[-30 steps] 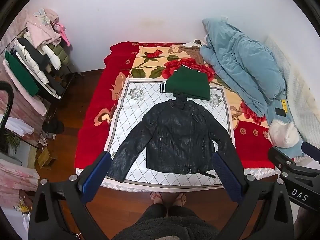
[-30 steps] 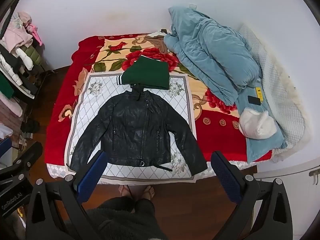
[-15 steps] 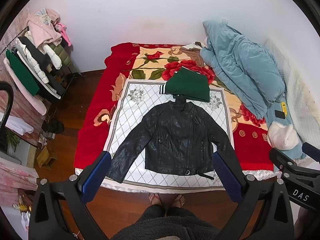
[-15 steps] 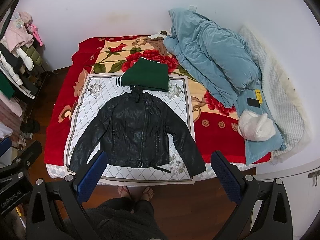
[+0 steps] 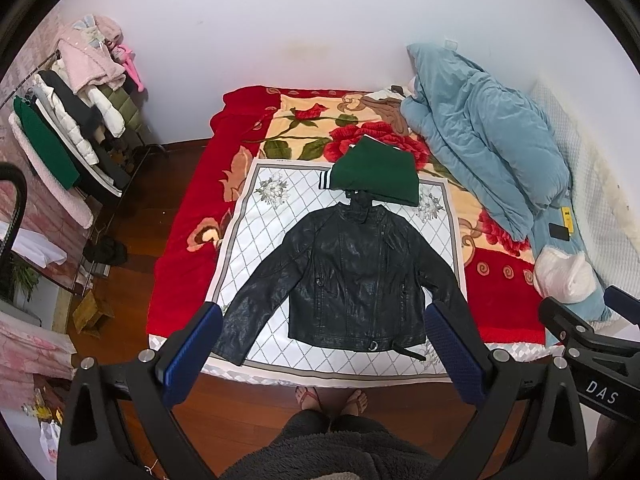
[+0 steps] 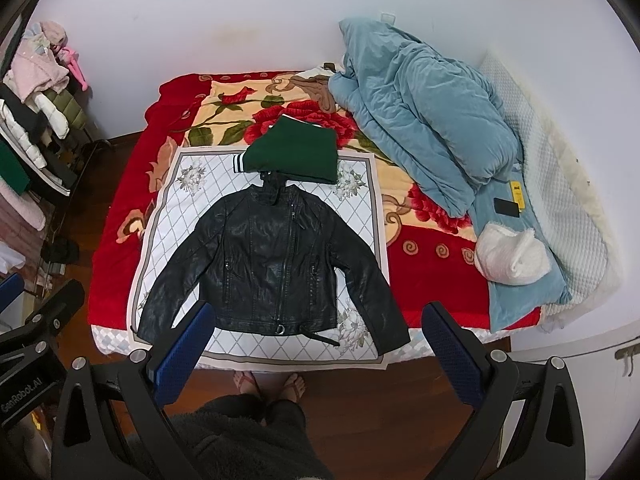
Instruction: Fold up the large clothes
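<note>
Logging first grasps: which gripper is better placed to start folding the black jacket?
Marginally the left gripper: open, the black jacket centred between its fingers. The right gripper, also open, frames mainly its right half.

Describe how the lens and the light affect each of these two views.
Left wrist view: fisheye bends the bed's red floral blanket edges and leaves black corners; soft, even light, faint sheen on the black leather jacket. Right wrist view: the same curving, the white wall evenly lit, the jacket sharp with pale highlights.
</note>
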